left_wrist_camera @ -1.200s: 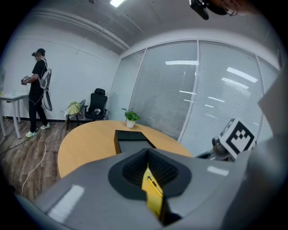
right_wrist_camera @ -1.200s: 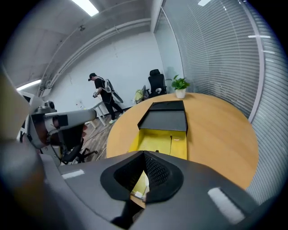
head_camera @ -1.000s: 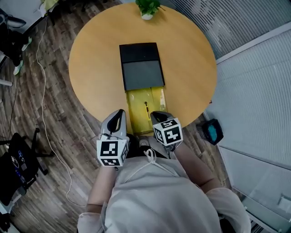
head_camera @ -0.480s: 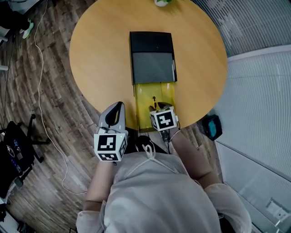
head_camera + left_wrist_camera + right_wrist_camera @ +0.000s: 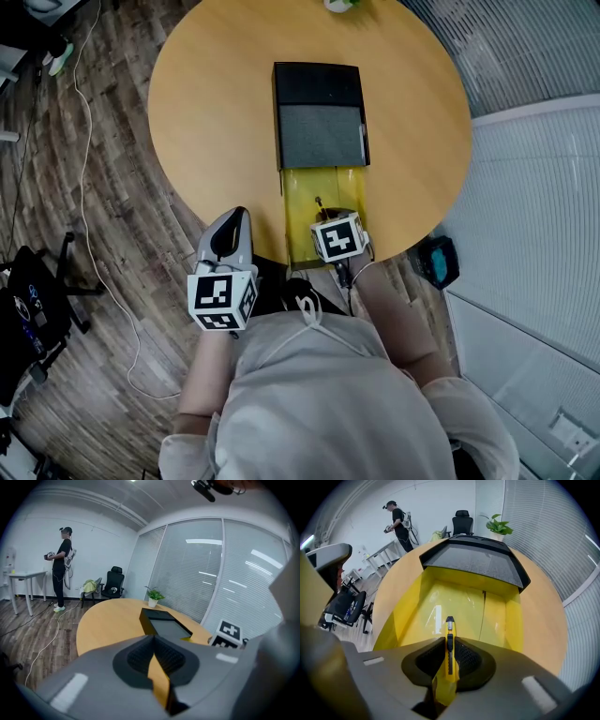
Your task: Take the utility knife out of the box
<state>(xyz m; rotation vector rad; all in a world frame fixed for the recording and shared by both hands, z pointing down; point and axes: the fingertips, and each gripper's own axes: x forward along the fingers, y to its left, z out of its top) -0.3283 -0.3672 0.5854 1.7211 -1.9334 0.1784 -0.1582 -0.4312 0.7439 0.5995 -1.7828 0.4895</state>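
A black box sleeve (image 5: 319, 108) lies on the round wooden table (image 5: 216, 103), with its yellow inner tray (image 5: 302, 192) slid out toward me. The yellow utility knife (image 5: 449, 630) lies lengthwise in the tray; only its far tip (image 5: 320, 202) shows in the head view. My right gripper (image 5: 449, 641) points steeply down into the tray. Its jaws are closing, and the ribbed pads sit against both sides of the knife. My left gripper (image 5: 232, 223) hovers off the table's near edge, left of the tray, jaws together with nothing in them (image 5: 153, 637).
A potted plant (image 5: 499, 527) stands at the table's far edge. Another person (image 5: 61, 564) stands by a white desk across the room, near an office chair (image 5: 114, 581). A blue-and-black object (image 5: 439, 264) lies on the floor at right. A cable (image 5: 89, 187) runs over the floor at left.
My right gripper has dropped into the yellow tray and come round the knife. My left gripper has sunk a little beside the table's near edge.
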